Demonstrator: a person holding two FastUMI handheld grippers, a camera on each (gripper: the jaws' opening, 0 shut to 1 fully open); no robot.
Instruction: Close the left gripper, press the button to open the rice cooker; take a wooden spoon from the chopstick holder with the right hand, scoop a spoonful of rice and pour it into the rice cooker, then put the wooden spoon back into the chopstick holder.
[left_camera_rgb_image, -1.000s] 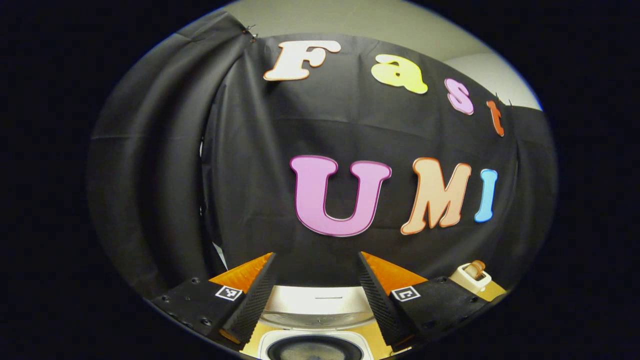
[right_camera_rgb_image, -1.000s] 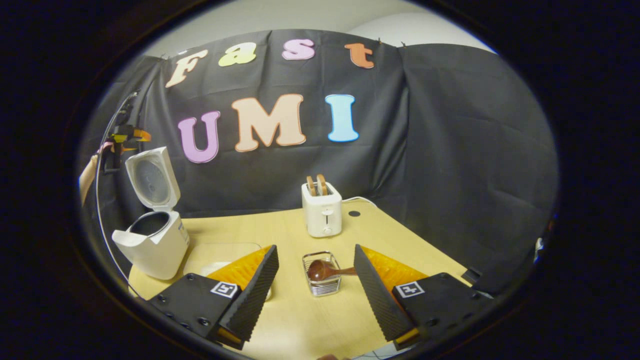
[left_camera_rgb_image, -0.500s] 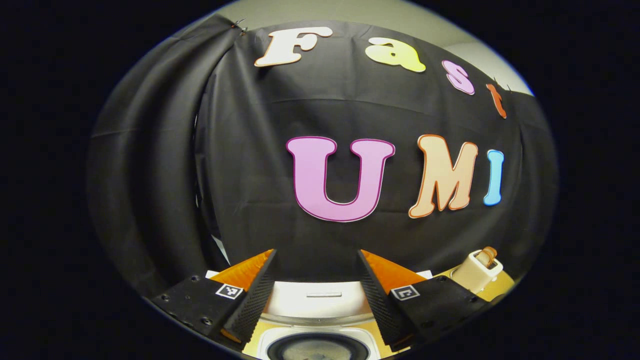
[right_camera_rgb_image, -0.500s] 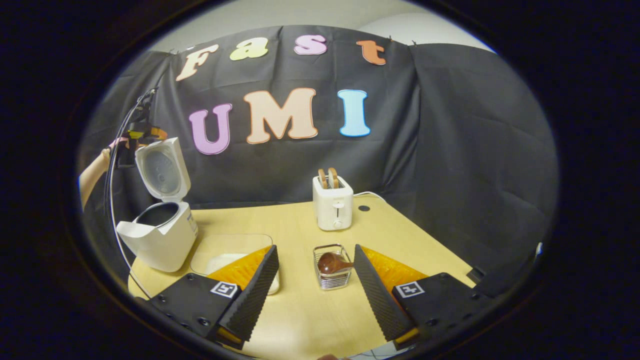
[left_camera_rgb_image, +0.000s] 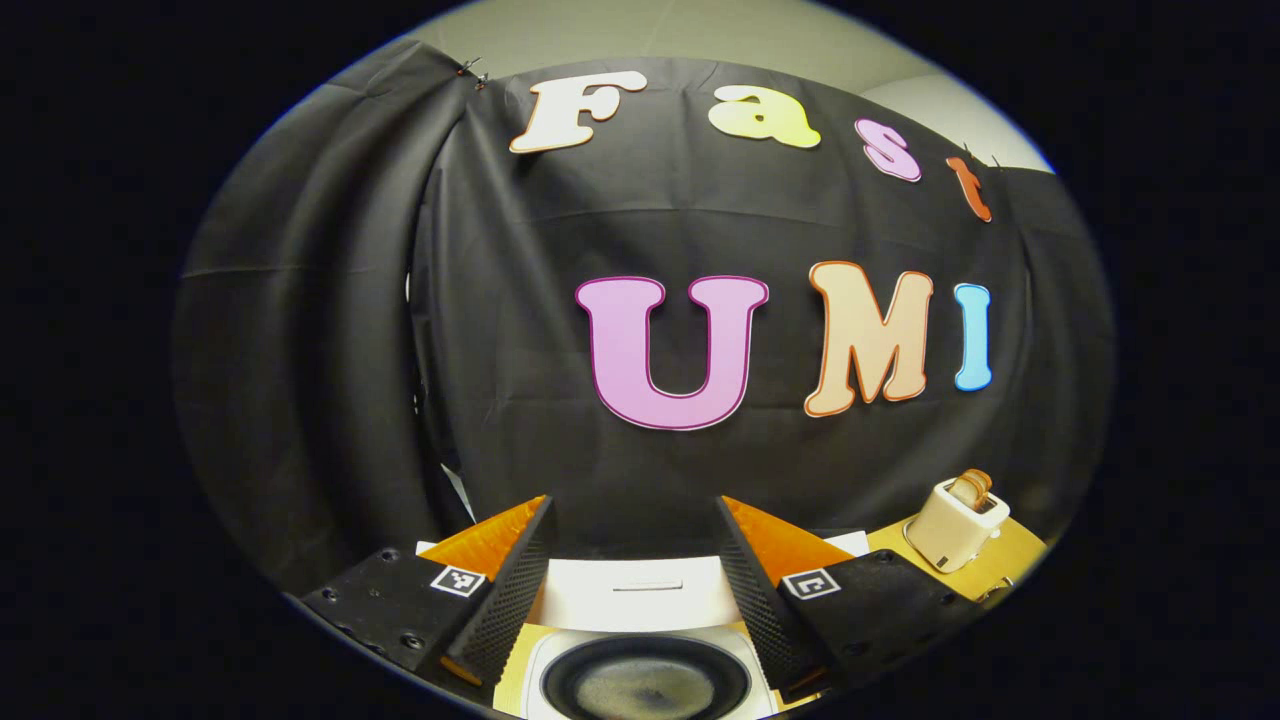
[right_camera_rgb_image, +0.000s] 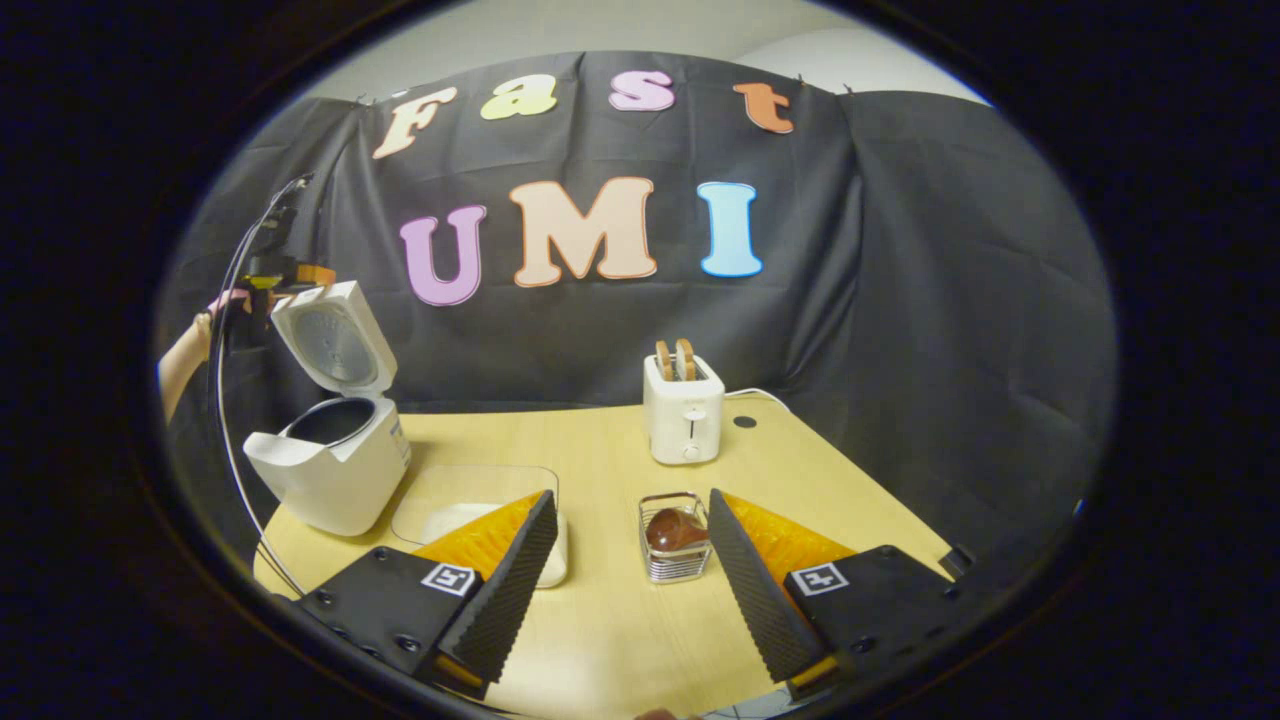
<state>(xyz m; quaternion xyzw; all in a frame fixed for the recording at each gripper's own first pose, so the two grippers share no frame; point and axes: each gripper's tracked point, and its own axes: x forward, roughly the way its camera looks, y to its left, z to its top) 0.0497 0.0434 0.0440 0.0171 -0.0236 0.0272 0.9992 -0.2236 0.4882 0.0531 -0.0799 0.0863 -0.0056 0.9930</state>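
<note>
Right tongs (right_camera_rgb_image: 630, 560) spread, the spoon (right_camera_rgb_image: 672, 528) in its holder (right_camera_rgb_image: 676, 550) just ahead. Left tongs (left_camera_rgb_image: 632, 585) spread above the open cooker (left_camera_rgb_image: 640, 680). Centre on the spoon before pinching.

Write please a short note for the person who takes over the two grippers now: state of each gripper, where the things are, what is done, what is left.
Left gripper: open, holding nothing, above the open rice cooker.
Right gripper: open, empty, aimed at the chopstick holder.
Things: rice cooker at the table's left side, lid up. Wooden spoon sits in the chopstick holder, in front of the toaster. Clear tray of rice lies between cooker and holder.
Done: cooker is open.
Left: grasp the spoon, scoop rice, pour it into the cooker, return the spoon.
</note>
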